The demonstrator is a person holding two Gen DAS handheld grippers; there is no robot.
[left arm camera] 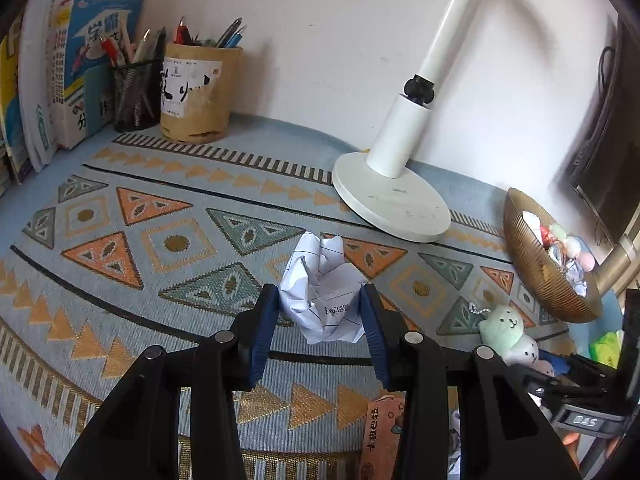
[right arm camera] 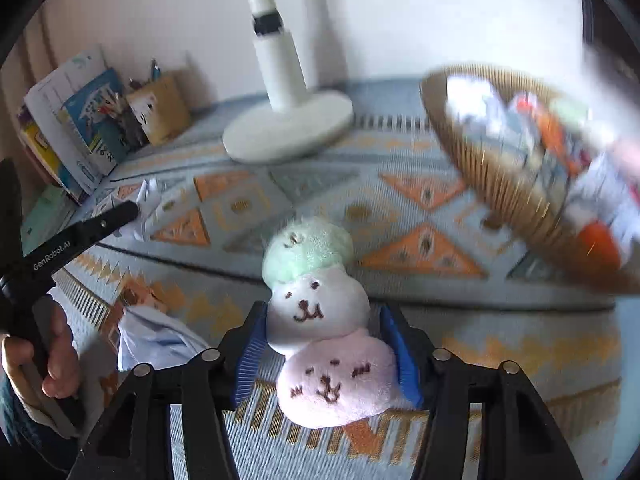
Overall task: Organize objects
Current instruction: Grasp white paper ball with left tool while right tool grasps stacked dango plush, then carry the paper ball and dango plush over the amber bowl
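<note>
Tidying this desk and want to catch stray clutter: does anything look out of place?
Yes. A crumpled paper ball sits loose on the patterned mat, between the left gripper pads. A plush toy lies between the right gripper pads, outside the wicker bowl.

A plain pale wall point(left arm camera: 328, 40) is seen behind the table, lit evenly by soft daylight. The table is covered by a blue cloth point(left arm camera: 168, 248) woven with orange and teal triangles, diamonds and striped bands. A white lamp point(left arm camera: 394, 196) is set on a round base near the wall, its tube tilted up to the right and jointed by a black knob. Books point(left arm camera: 76, 72) are stood upright at the left. Beside them a mesh pen cup point(left arm camera: 136, 96) and a tan pen holder point(left arm camera: 196, 96) are placed. A dark object at the far right is blurred.
</note>
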